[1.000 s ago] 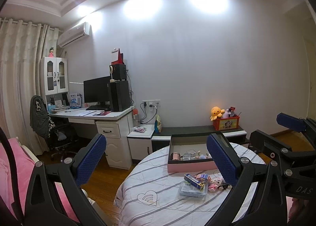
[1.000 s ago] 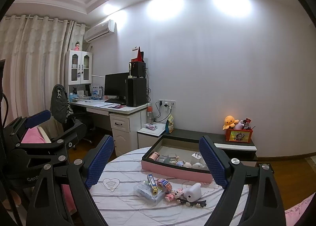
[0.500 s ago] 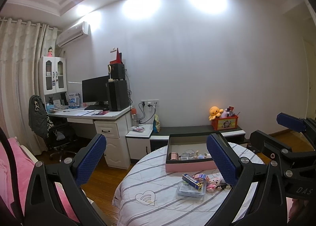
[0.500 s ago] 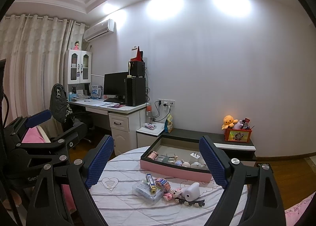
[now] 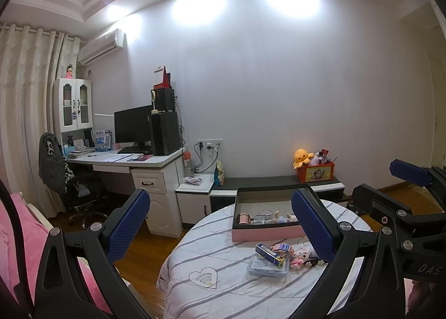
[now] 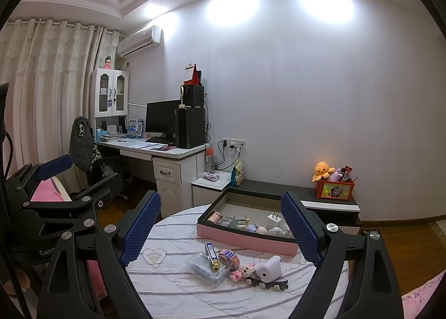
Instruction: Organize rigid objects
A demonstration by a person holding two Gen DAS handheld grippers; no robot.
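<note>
A round table (image 5: 211, 260) under a striped white cloth carries a pink box (image 5: 267, 235) with a dark inside and several small items in it. In front of the box lie a blue-and-gold little box (image 6: 212, 257) on a clear plastic case (image 6: 205, 270), a pink block toy (image 6: 229, 257), a white cylinder (image 6: 269, 267) and a dark hair clip (image 6: 267, 285). My left gripper (image 5: 220, 207) is open and empty, well short of the table. My right gripper (image 6: 220, 202) is likewise open, empty and short of the table (image 6: 172, 277).
A white desk (image 5: 156, 163) with a monitor and a chair stands at the back left. A low dark shelf (image 6: 292, 193) with a toy crate runs along the wall behind the table. Pink bedding (image 5: 19, 232) lies at the lower left. Wooden floor surrounds the table.
</note>
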